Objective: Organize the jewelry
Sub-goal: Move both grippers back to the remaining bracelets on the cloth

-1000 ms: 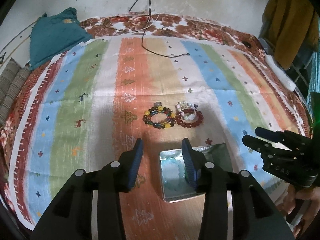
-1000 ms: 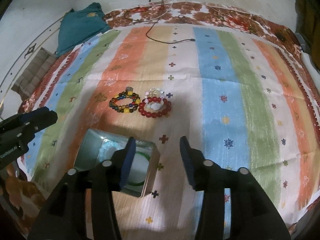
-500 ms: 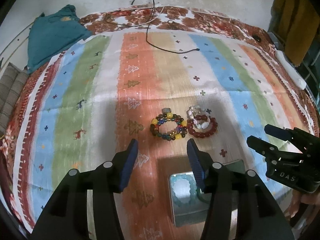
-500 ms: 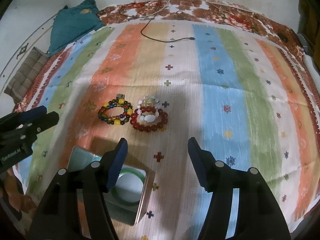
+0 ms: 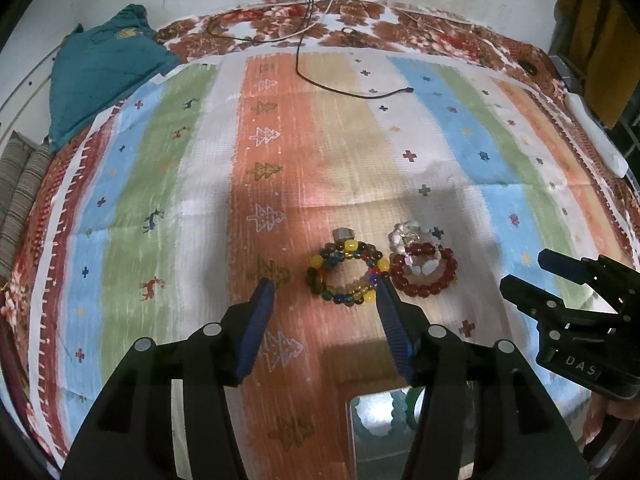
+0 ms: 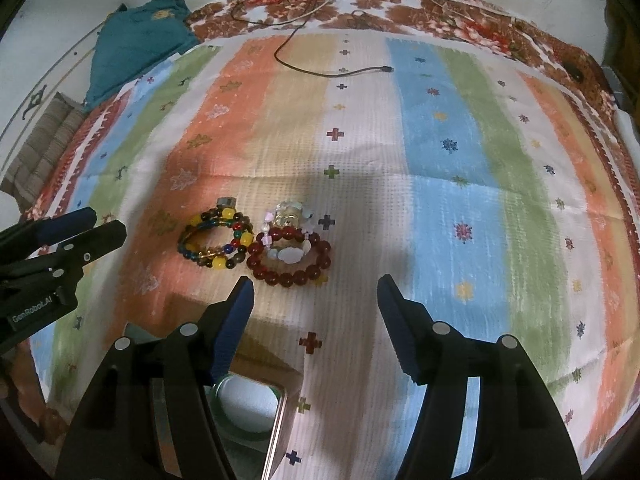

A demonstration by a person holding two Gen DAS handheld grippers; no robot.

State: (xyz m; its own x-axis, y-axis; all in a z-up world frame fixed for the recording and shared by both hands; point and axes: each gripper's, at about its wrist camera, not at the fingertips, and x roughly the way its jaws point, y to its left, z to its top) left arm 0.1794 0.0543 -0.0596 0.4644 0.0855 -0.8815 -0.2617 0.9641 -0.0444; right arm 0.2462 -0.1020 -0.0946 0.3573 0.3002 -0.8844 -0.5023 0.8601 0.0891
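A multicoloured bead bracelet (image 5: 347, 272) (image 6: 216, 242) lies on the striped cloth beside a dark red bead bracelet (image 5: 424, 276) (image 6: 289, 259) with pale beads inside it. A clear crystal piece (image 5: 406, 234) (image 6: 287, 216) sits just behind the red one. A square metal tin (image 5: 384, 432) (image 6: 250, 408) near the front holds a pale blue bracelet and a green bangle. My left gripper (image 5: 326, 292) is open and empty, above the cloth just short of the multicoloured bracelet. My right gripper (image 6: 314, 292) is open and empty, just short of the red bracelet.
A teal cloth (image 5: 100, 72) lies at the back left. A black cable (image 5: 340, 88) trails across the far cloth. Striped cushions (image 5: 20, 188) sit at the left edge. A white object (image 5: 596, 136) lies at the right edge.
Both grippers have moved forward and lower toward the bracelets and their jaws have opened wider. The tin has slid back under the grippers in both views.
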